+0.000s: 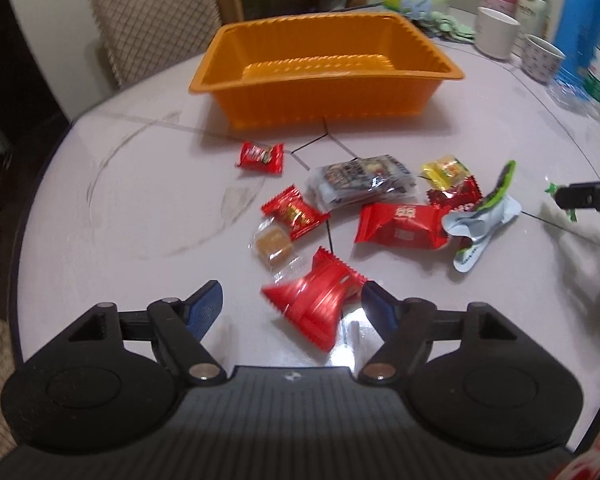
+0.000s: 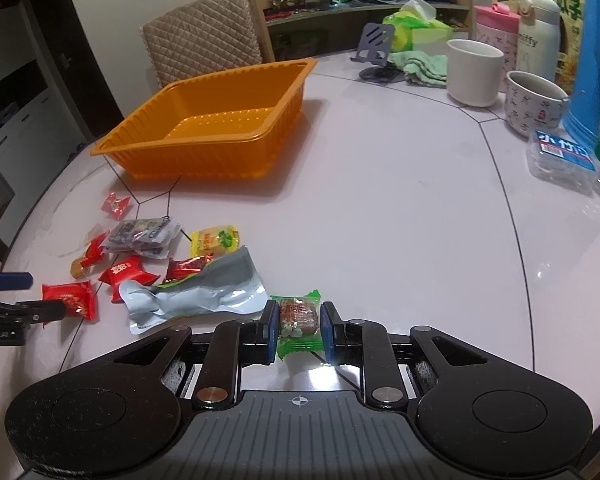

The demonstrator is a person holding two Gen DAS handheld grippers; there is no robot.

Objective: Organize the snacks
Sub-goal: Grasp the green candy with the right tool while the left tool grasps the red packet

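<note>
Two grippers | right gripper (image 2: 299,330) clamps green-wrapped snack (image 2: 299,317) | left gripper (image 1: 292,306) apparently open

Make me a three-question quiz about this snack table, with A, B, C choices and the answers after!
1. Where is the orange tray compared with the snack pile?
A. Farther back on the table
B. Under the pile
C. On the chair

2. What colour is the wrapper of the snack in the right gripper?
A. Blue
B. Green
C. Yellow

3. What is inside the tray right now?
A. Lots of snacks
B. One mug
C. Nothing

Answers:
1. A, the tray sits on the table beyond the pile, nearer the chair.
2. B, green wrapper ends stick out above and below the blue pads.
3. C, both views show its bare orange floor, with every snack outside it.
</note>
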